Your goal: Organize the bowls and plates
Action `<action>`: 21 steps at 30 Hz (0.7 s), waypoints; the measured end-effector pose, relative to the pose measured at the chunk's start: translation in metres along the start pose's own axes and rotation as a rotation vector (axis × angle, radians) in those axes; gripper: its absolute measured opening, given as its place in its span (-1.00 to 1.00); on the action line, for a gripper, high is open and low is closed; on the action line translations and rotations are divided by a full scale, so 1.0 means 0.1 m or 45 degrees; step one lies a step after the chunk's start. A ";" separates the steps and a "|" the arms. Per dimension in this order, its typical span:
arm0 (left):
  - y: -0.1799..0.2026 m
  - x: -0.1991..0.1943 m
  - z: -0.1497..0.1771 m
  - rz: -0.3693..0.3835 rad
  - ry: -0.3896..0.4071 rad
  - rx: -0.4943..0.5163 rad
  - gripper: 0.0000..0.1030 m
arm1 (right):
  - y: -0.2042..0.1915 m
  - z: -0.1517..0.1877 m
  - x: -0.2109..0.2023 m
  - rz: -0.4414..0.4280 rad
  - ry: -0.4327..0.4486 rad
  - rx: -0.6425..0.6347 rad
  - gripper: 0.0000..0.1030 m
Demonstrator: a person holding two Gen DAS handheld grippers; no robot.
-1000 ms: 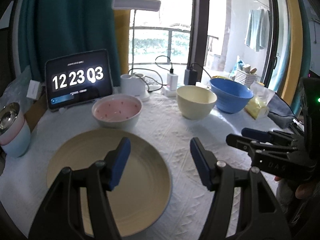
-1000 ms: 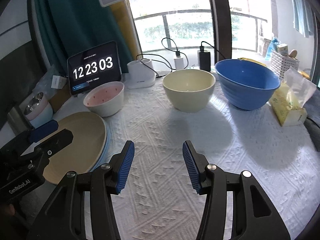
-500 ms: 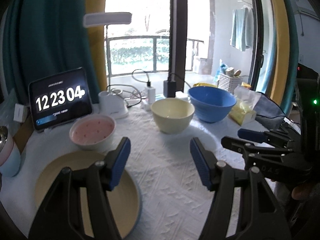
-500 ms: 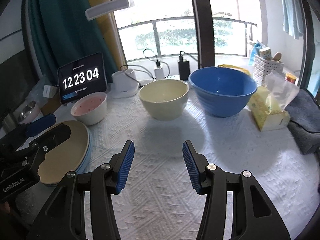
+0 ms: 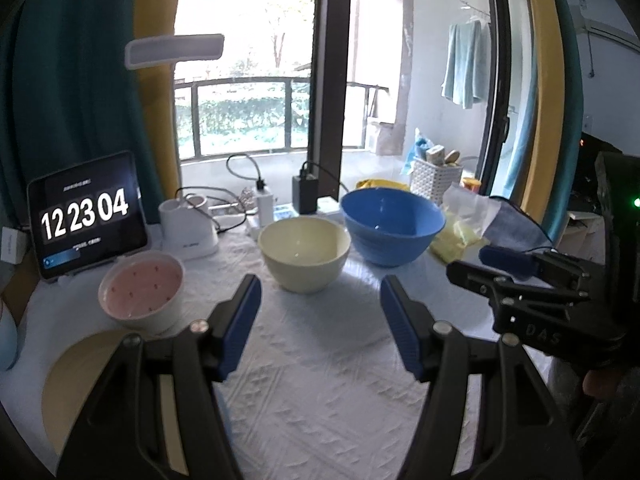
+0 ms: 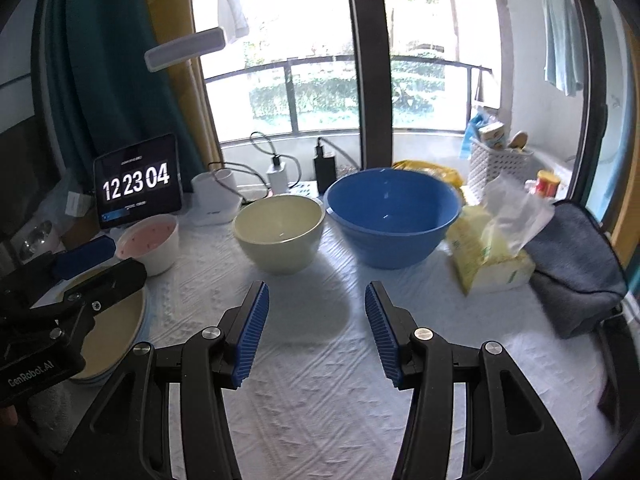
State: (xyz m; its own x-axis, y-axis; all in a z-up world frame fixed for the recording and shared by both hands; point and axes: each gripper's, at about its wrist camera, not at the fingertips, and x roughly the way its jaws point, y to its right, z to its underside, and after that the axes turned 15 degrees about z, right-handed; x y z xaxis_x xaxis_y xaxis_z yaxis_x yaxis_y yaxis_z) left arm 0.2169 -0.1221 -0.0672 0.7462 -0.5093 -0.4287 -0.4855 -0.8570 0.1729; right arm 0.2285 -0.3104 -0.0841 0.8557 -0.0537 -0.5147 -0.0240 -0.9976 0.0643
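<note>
Facing me across the tabletop (image 6: 320, 412) stand three bowls in a row: a pink bowl (image 5: 141, 289) on the left, a cream bowl (image 5: 304, 252) in the middle and a blue bowl (image 5: 393, 224) on the right. The cream and blue bowls sit just beside each other, nearly touching at the rims, while the pink one stands apart. Nearer to me, just in front of the pink bowl, lies a tan plate (image 6: 114, 332) resting on a pale blue plate whose edge peeks out beneath it.

My left tongs (image 5: 320, 316) hang above the white cloth with their blue pads about half spread and nothing between them; they point toward the cream bowl. My right tongs (image 6: 316, 326) are likewise about half spread and empty, aimed at the gap in front of the cream and blue bowls. In the right view, my left tongs reach over the tan plate without touching it.

Behind the pink bowl a tablet (image 5: 86, 218) shows a clock. A white lamp base (image 5: 188, 229) stands beside it, with chargers and cables behind. Right of the blue bowl lie a yellow tissue pack (image 6: 490, 254) and a grey pouch (image 6: 576, 264).
</note>
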 end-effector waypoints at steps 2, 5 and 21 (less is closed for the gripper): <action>0.03 0.04 -0.04 0.003 0.014 0.006 0.23 | 0.07 -0.04 -0.01 0.028 0.016 -0.007 0.03; 0.05 0.13 -0.09 0.019 0.026 -0.007 0.23 | 0.22 -0.12 0.00 0.059 0.042 0.005 0.03; 0.16 0.60 -0.28 -0.029 0.089 0.020 0.23 | 0.86 -0.43 0.55 0.121 0.005 0.161 0.03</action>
State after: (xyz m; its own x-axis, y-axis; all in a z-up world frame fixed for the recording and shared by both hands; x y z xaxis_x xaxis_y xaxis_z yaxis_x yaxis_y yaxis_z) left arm 0.2666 -0.1681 -0.0656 0.7870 -0.4941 -0.3694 -0.4745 -0.8675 0.1495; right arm 0.2961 -0.3977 -0.0699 0.8486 -0.1482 -0.5079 -0.1696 -0.9855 0.0041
